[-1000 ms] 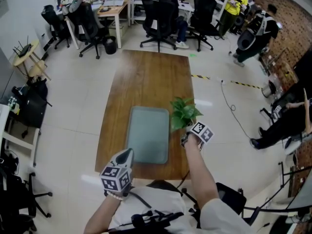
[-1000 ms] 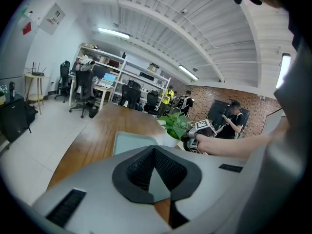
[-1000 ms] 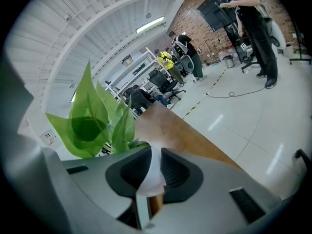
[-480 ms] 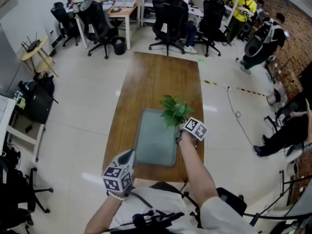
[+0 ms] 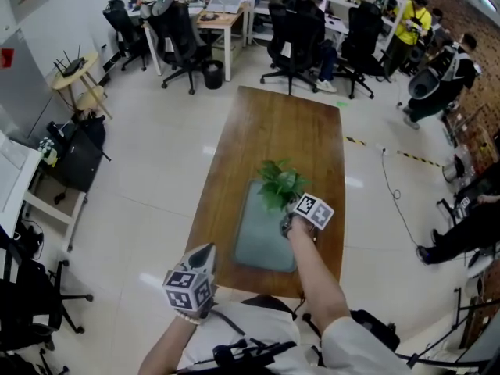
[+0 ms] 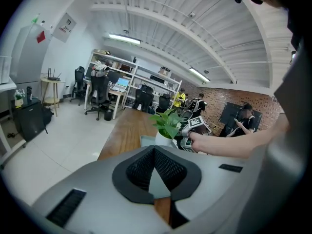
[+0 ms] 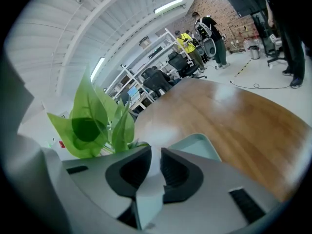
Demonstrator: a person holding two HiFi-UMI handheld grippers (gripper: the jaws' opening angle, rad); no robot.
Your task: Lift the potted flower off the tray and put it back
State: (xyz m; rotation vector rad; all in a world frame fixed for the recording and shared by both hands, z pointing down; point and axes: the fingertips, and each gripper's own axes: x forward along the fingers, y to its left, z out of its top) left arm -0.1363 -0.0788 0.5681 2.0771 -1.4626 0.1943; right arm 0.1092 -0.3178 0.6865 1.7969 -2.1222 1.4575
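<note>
The potted flower [image 5: 279, 184] hangs over the tray's [image 5: 258, 250] far end, held by the right gripper [image 5: 290, 223]. Left gripper view: the left gripper [image 6: 154, 152] has its jaws together with nothing between (it is the farther one). Right gripper view: the jaws pinch the white pot rim, and the tray lies just ahead and below.

Bright green leaves [image 5: 279, 184] in a white pot [image 6: 164, 140], pale grey-green tray [image 5: 262, 250], warm brown wood-grain table [image 5: 289, 127], glossy off-white floor tiles [image 5: 156, 147].
</note>
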